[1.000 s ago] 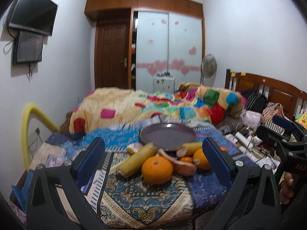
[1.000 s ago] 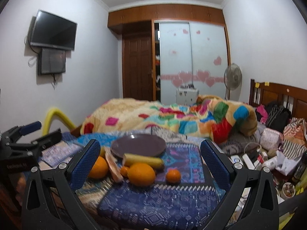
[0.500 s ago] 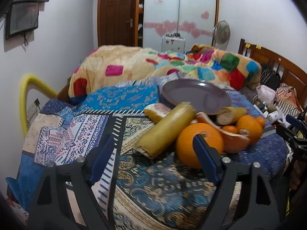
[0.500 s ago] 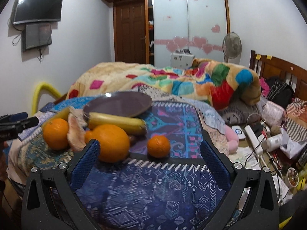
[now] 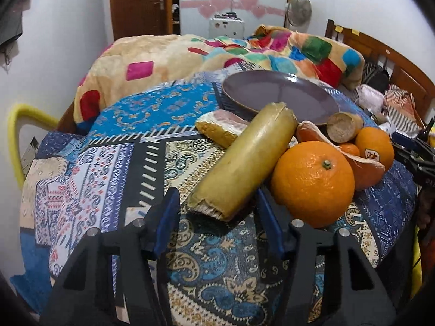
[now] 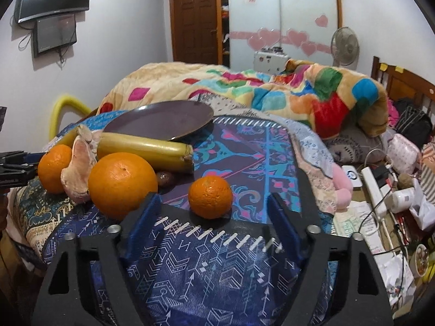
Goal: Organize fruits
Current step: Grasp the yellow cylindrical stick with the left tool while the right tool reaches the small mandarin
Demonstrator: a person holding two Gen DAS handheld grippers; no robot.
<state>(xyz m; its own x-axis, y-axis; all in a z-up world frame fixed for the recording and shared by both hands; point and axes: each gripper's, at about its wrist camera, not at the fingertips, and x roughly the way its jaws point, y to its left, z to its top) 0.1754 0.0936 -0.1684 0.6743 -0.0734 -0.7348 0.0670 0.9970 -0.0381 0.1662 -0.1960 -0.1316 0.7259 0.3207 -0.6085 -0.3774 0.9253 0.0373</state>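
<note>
- While both grippers hang over the patterned bedspread (image 5: 130, 163), their jaws are closing, and neither pair presses on anything.
- Left gripper (image 5: 217, 212): its blue pads flank the near end of a long banana (image 5: 244, 163); the end sits just ahead of the gap, apart from both pads.
- Big orange (image 5: 312, 182) lies just right of that banana, close behind the right pad.
- Behind it sit a peel piece (image 5: 361, 168), an orange with a sticker (image 5: 376, 149) and a tiny orange (image 5: 350, 149) between them.
- Purple plate (image 5: 272, 92) rests tilted at the back of the fruit pile, bare.
- Right gripper (image 6: 214, 212): a small orange (image 6: 210, 197) sits alone on the cloth between its fingertips, with space on each side.
- From this side a large orange (image 6: 122, 184) is just left of the left finger, a banana (image 6: 146, 149) behind it against the plate rim.
- Rumpled quilt (image 6: 272, 92) covers the far bed.
</note>
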